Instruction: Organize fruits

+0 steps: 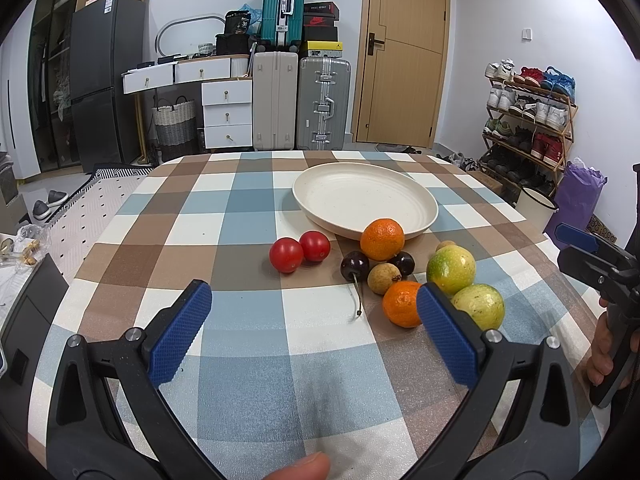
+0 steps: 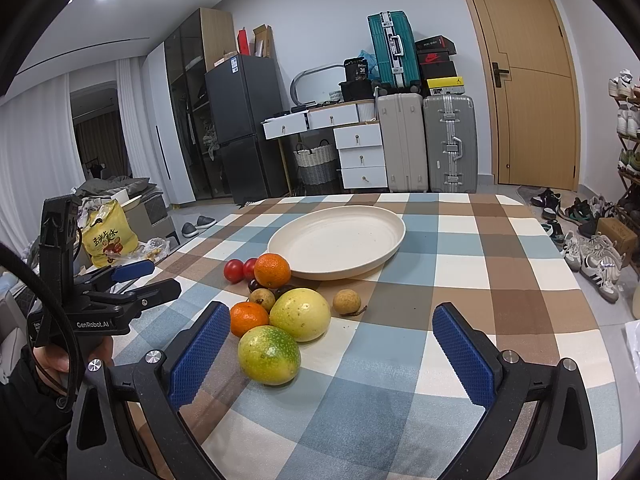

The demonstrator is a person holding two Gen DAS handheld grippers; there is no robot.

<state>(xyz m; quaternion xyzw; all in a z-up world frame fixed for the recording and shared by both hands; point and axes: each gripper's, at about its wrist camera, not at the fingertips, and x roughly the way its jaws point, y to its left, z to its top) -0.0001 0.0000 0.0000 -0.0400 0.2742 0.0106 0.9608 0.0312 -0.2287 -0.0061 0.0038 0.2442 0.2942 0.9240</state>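
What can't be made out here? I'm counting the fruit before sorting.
- Second dark cherry: mostly behind the large orange in the left wrist view; both cherries barely visible in the right wrist view.
- Small orange: partly covered by the right gripper finger.
- Far longan: only its top shows, left wrist view.

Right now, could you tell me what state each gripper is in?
Left gripper: open, holding nothing.
Right gripper: open, holding nothing.
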